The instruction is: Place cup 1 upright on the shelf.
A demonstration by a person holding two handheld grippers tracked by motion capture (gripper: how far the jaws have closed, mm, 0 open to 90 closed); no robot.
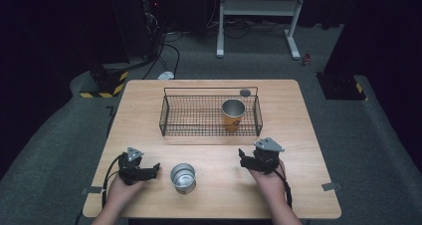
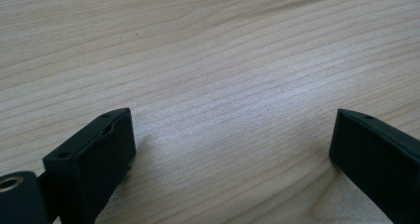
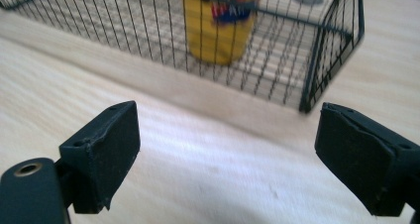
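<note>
Two grippers rested low over the wooden table (image 1: 298, 195). At the left, the left gripper (image 1: 155, 170) lay with its jaws spread wide over bare wood, pinching nothing. Just right of it stood a metal cup (image 1: 183, 177), upright and open-mouthed, apart from both grippers. Farther right, the right gripper (image 1: 242, 157) also had its jaws spread and empty, facing the wire basket (image 1: 171, 118), where a yellow cup (image 1: 233, 116) stood upright in the right end.

Dark room, grey carpet floor (image 1: 45, 150) surrounding the wooden worktop (image 1: 149, 90), white metal stand (image 1: 259, 8) standing behind, black cables (image 1: 164, 56) trailing.
</note>
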